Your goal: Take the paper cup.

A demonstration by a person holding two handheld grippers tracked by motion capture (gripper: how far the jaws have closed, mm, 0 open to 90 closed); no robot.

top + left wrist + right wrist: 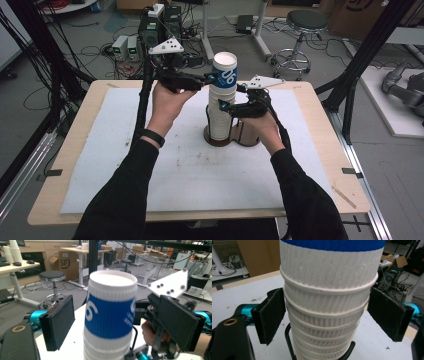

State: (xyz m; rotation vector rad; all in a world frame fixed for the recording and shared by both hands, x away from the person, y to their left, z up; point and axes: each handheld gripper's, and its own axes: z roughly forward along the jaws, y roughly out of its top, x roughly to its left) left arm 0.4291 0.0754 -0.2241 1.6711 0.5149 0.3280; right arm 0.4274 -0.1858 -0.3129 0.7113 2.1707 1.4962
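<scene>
Pulling top cup off cup stack, which is standing in brown holder mid-table on white mat. Your left gripper is sitting with jaws either side of blue band, left pad looking a bit off; cannot tell if squeezing yet. Your right gripper is lower down, jaws open around stack, pads near ribs, not pressing yet. You are wanting right squeezing lower cups firm, left lifting straight up, slow, no tilting.
</scene>
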